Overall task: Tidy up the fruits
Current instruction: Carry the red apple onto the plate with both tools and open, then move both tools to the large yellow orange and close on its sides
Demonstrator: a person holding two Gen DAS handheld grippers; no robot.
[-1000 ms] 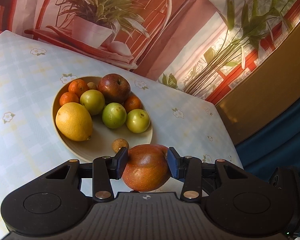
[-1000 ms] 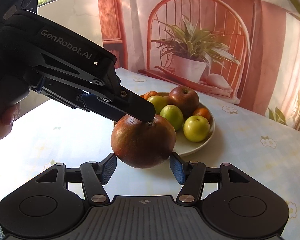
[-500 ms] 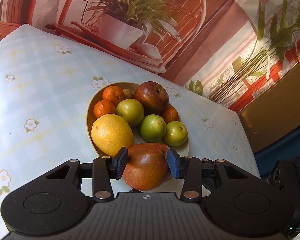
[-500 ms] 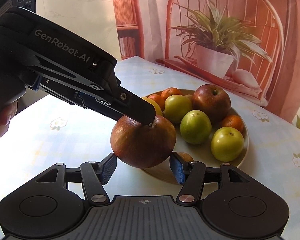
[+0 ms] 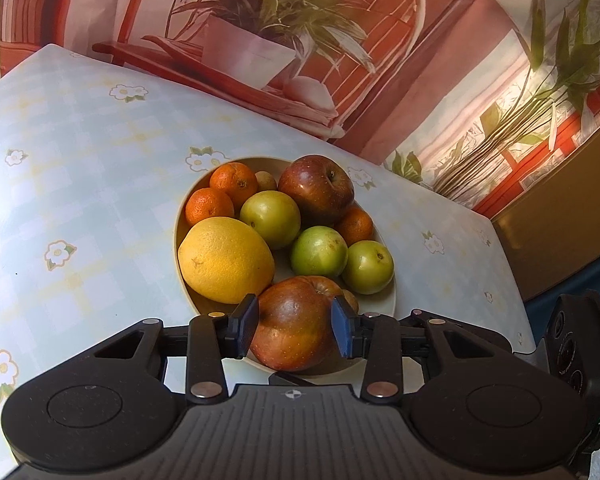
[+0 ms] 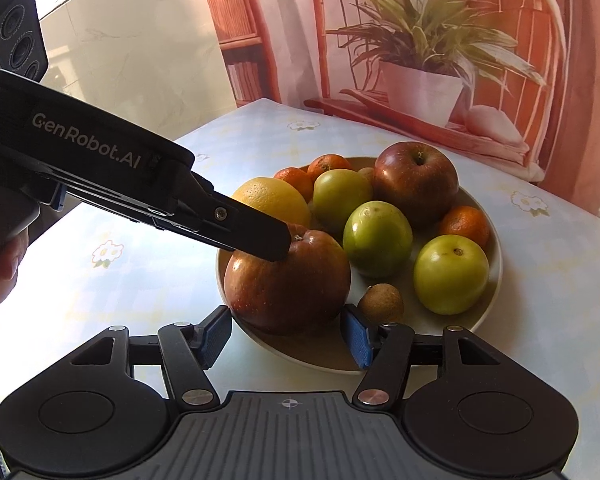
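A large red-brown apple (image 5: 296, 326) sits upright at the near rim of the round beige plate (image 5: 388, 304), stem dimple up, its skin mottled with yellowish patches. Just behind it to the left lies a big yellow citrus (image 5: 226, 260). Three green round fruits (image 5: 319, 251) cluster in the middle and right of the plate. A second dark red apple (image 5: 317, 188) stands at the far side, upright. Two small oranges (image 5: 222, 194) lie far left, a third (image 5: 355, 225) right of centre behind the green ones. A small brown fruit (image 6: 381, 303) rests near the front apple's right.

Sunlit plant-print backdrop (image 5: 440, 92), floral tablecloth (image 5: 80, 168)
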